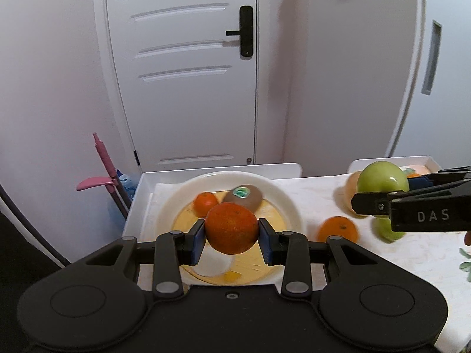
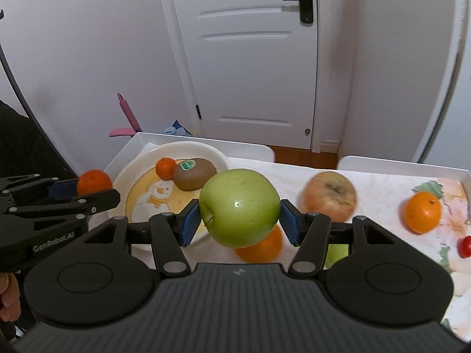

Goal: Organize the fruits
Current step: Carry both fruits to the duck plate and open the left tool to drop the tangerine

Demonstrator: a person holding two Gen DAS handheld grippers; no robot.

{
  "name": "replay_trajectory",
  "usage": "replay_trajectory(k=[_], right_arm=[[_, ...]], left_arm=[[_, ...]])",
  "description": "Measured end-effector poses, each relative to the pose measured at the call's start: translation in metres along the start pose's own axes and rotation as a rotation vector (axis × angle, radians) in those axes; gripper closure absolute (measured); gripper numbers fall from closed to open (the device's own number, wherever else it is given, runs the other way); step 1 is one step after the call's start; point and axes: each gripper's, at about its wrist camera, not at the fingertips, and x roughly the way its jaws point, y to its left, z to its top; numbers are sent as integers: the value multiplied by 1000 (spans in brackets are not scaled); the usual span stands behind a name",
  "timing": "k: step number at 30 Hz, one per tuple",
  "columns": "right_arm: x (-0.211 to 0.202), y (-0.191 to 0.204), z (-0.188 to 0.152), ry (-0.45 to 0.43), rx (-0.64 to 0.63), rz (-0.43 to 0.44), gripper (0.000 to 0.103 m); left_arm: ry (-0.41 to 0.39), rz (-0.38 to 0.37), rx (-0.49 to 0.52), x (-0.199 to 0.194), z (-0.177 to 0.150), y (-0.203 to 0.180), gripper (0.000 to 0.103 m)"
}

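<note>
My left gripper (image 1: pixel 231 236) is shut on an orange (image 1: pixel 231 227) and holds it above the white plate (image 1: pixel 290 206). The plate holds a small tangerine (image 1: pixel 205 203) and a kiwi (image 1: pixel 243 196) with a green sticker. My right gripper (image 2: pixel 239 217) is shut on a green apple (image 2: pixel 240 207), held above the table right of the plate (image 2: pixel 123 176). In the right wrist view the left gripper (image 2: pixel 94 189) with its orange (image 2: pixel 93 181) sits at the left, by the plate's edge.
On the table lie an orange (image 1: pixel 338 229), a second green apple (image 1: pixel 388 231), a red-yellow apple (image 2: pixel 329 195), another orange (image 2: pixel 423 211) and a small red fruit (image 2: pixel 465 246). The plate stands in a white tray (image 1: pixel 138 203). A white door and a pink-handled tool are behind.
</note>
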Motion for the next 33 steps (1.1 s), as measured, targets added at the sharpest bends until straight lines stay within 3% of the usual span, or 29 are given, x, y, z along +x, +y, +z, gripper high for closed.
replay_trajectory(k=[12,26,27,28,31,33], right_arm=[[58,34,10,56,14,-24,31],[90,34,13,97,38,-56,31],[90,33,13,95,40,-57,31],[90,32,14,93,41,-58,31],[88,28,16,89,50,-55,31],[86,26,18,87,49,-53,31]], left_arm=[[65,-22,31,65,4,48,62],[148,-44,98,126,1,51,61],[147,-43,93,126,1,52,55],[144,-44,86,125,1,52,38],[118,-67,81,118,4,53,15],[98,-37,107,110,4,49,5]])
